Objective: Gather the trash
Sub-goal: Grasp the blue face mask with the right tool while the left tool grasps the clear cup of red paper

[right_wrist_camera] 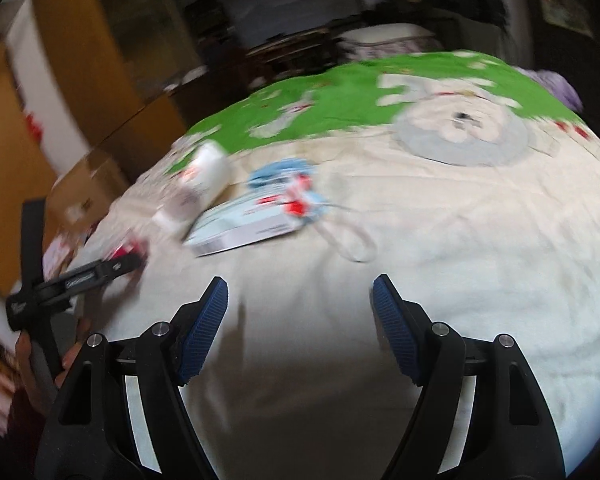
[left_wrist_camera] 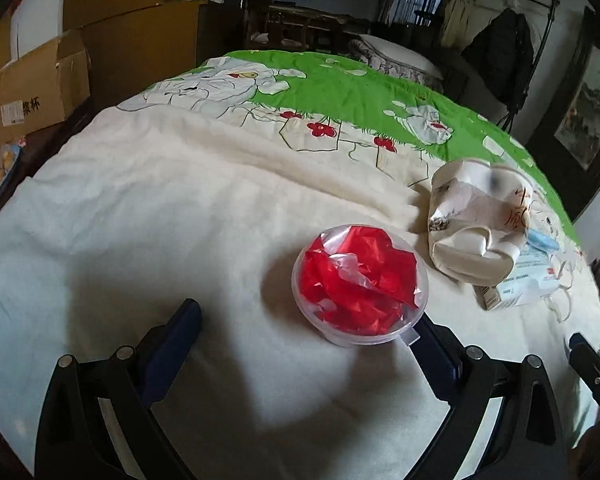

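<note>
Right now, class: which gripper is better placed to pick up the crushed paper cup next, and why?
Right, probably. The right gripper is open, empty and faces the crushed paper cup beside the flat box. The left gripper stands at the clear cup of red plastic.

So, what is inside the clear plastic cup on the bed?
The clear plastic cup holds crumpled red plastic film with a bit of clear film. Whatever lies beneath it, at the cup's bottom, is covered.
</note>
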### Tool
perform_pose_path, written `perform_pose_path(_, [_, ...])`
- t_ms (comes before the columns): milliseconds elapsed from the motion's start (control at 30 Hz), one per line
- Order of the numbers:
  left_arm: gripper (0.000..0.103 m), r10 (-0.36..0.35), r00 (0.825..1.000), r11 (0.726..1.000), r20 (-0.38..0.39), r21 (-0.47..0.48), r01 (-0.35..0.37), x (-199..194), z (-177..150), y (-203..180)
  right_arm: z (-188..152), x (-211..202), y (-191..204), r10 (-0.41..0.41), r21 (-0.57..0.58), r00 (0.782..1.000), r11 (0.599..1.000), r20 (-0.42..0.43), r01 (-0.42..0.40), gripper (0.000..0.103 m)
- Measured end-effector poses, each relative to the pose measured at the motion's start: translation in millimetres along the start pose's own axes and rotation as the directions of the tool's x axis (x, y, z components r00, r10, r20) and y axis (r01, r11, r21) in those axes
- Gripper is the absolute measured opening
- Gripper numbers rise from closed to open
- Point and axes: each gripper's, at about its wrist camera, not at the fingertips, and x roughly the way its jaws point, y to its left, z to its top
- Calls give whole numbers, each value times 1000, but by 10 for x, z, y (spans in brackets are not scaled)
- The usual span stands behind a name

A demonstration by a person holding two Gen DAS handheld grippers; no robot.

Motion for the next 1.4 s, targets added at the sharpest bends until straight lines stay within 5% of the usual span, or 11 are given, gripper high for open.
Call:
perform_pose_path(133, [97, 70, 997, 996, -24, 62, -69, 57, -5, -130, 143, 65, 24, 19, 57, 1000, 998, 25, -20, 73])
perform_pose_path(300, [97, 49, 999, 998, -21, 48, -48, 36, -27, -90, 388, 32, 80, -5, 33, 997, 999, 78, 3, 73])
perform_pose_path(633, [97, 60, 998, 997, -23, 57, -59, 47, -26, -99, 785, 773, 47, -116, -15, 993, 993, -9, 116, 72])
perform_pose_path(700, [97, 60, 998, 997, -23, 56, -59, 48, -26, -98, 792, 851, -74, -73, 44, 997, 996, -40, 75, 57])
perform_pose_path(733, [97, 60, 998, 997, -22, 56, -59, 48, -25, -98, 779, 820, -130, -58, 75, 998, 995, -27, 60, 37])
perform_pose_path(833, [97, 61, 998, 997, -21, 57, -60, 53, -29, -106, 755, 581, -206, -58, 118, 996, 992, 70, 50, 24])
perform_pose_path(1033, [97, 35, 999, 999, -18, 33, -34, 40, -13, -79, 696, -84, -223, -74, 149, 961, 988, 266, 35, 24])
perform_pose_path(1400, [97, 47, 999, 998, -19, 40, -46, 43, -15, -100, 590, -674, -260, 15, 148, 937, 986, 349, -71, 26])
